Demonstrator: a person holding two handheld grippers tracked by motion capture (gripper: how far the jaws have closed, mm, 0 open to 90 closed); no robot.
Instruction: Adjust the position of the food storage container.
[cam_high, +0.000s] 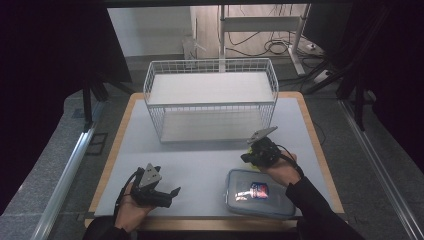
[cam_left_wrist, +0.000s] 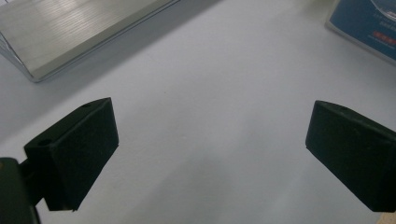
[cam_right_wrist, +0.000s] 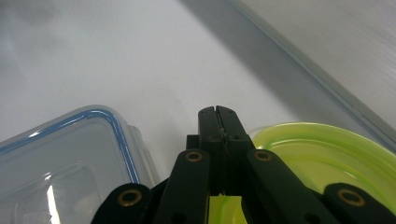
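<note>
A clear lidded container (cam_high: 260, 202) with a blue seal lies near the table's front right, with a blue and red packet (cam_high: 259, 191) in it. My right gripper (cam_high: 246, 156) hovers just beyond its far corner, jaws pressed together. In the right gripper view the shut gripper (cam_right_wrist: 218, 112) points past the container's corner (cam_right_wrist: 70, 154). A round yellow-green thing (cam_right_wrist: 327, 158) lies under and right of it; whether they touch I cannot tell. My left gripper (cam_high: 172, 192) rests at the front left, open, with bare table between its fingers (cam_left_wrist: 74, 158).
A white wire basket (cam_high: 210, 100) with a flat shelf stands across the back middle of the grey mat (cam_high: 200, 160); its base edge (cam_left_wrist: 70, 32) shows in the left gripper view. Wooden table rim (cam_high: 320, 150) borders the mat. Cables lie on the floor beyond.
</note>
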